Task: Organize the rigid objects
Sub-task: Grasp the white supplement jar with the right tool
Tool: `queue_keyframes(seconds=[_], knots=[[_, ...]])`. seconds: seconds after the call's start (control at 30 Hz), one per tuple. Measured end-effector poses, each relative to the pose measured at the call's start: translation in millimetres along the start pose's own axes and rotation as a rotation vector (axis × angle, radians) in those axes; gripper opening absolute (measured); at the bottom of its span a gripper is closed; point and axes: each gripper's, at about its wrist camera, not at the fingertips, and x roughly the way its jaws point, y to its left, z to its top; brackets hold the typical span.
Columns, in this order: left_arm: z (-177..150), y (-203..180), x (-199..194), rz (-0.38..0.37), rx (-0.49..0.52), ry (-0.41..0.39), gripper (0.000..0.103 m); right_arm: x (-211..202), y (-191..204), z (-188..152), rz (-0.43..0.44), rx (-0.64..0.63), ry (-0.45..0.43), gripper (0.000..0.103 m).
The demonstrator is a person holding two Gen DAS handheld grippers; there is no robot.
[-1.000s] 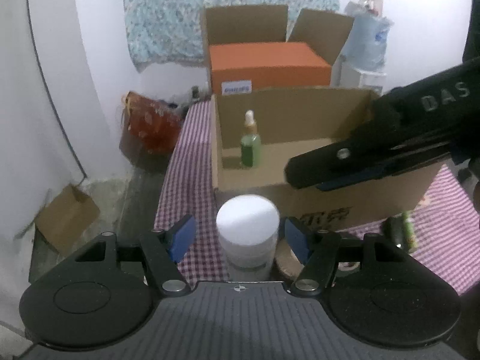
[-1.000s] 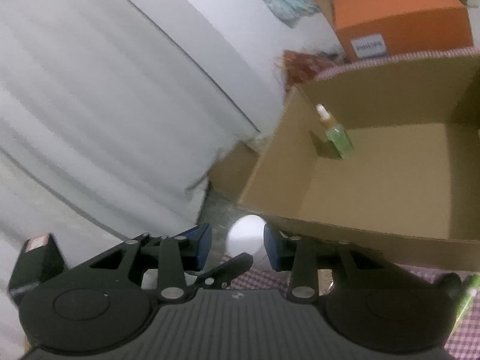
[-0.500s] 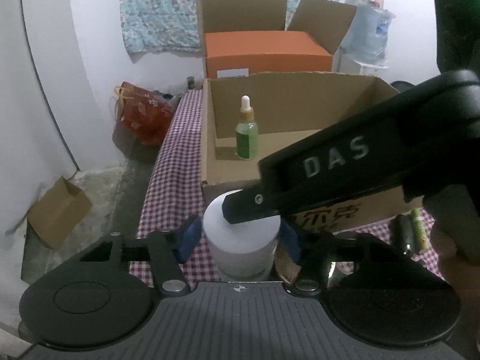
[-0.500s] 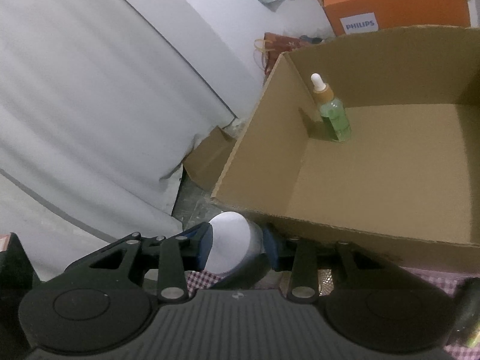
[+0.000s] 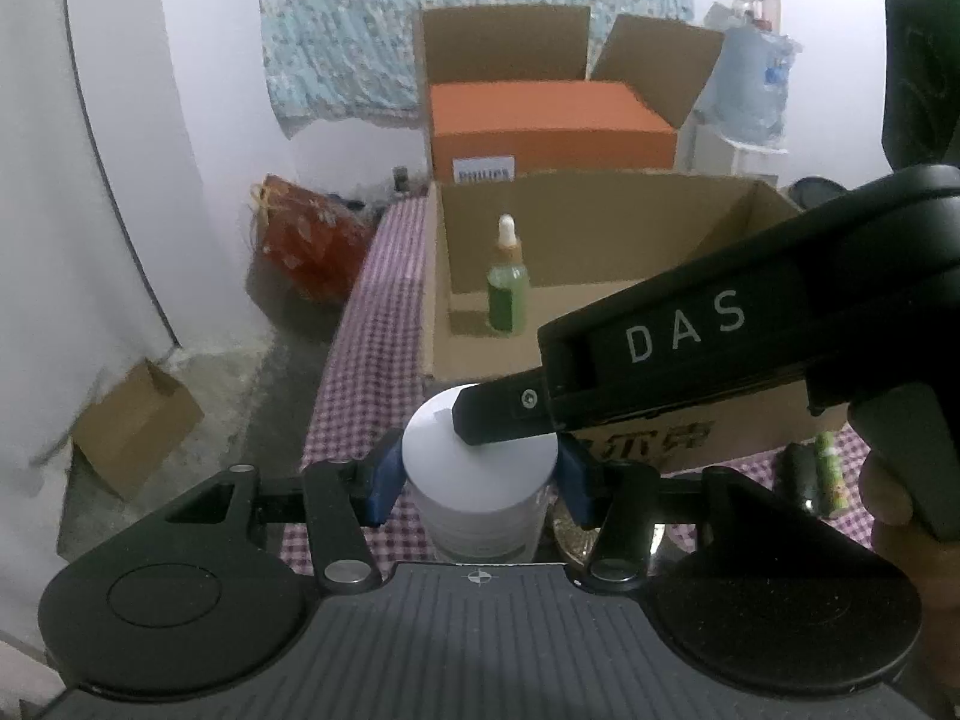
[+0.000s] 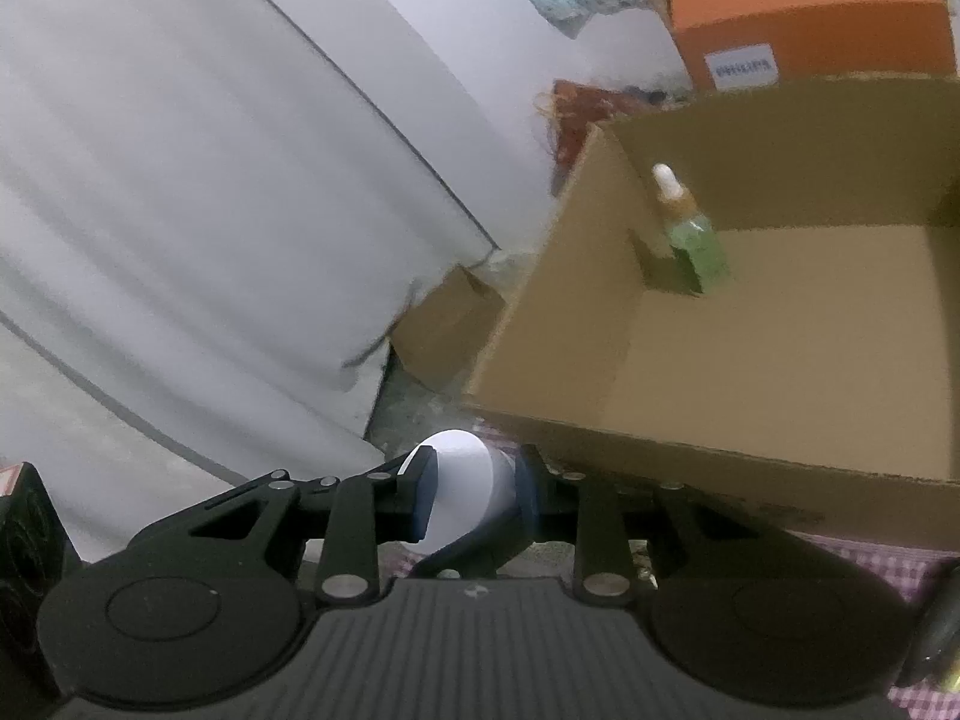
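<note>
Plainly, we see a white jar (image 5: 478,471) with a smooth round lid and a paler cylindrical body, standing on the purple checked cloth (image 5: 360,324) just in front of the open cardboard box (image 5: 600,204). Our left gripper (image 5: 478,474) has its blue pads (image 5: 384,477) pressed to the jar's sides. Our right gripper (image 6: 469,501) also clamps it, one pad on each flank. Inside the box stands a green dropper bottle (image 5: 507,288), upright, glossy.

A red bag (image 5: 306,240) sits beside the checkered tablecloth (image 5: 372,324).
</note>
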Motion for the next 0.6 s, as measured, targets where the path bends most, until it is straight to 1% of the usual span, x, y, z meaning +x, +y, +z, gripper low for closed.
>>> queue_keyframes(seconds=[0.17,0.33,0.47,0.6], knots=[[16.9,-3.8,-32.5,0.032,0.044,-0.068,0.052,-23.8,22.2,4.7,0.045,-0.044,-0.055,0.031],[44.2,-10.5,-54.7,0.024,0.086,-0.152,0.052,-55.0,37.0,19.9,0.074,-0.083,-0.149,0.032],[69.2,-20.8,-53.0,-0.015,0.1,-0.173,0.052,-74.7,33.4,34.9,0.066,-0.087,-0.208,0.032],[92.3,-37.9,-36.6,-0.06,0.115,-0.175,0.052,-90.9,17.9,53.2,0.035,-0.073,-0.247,0.032]])
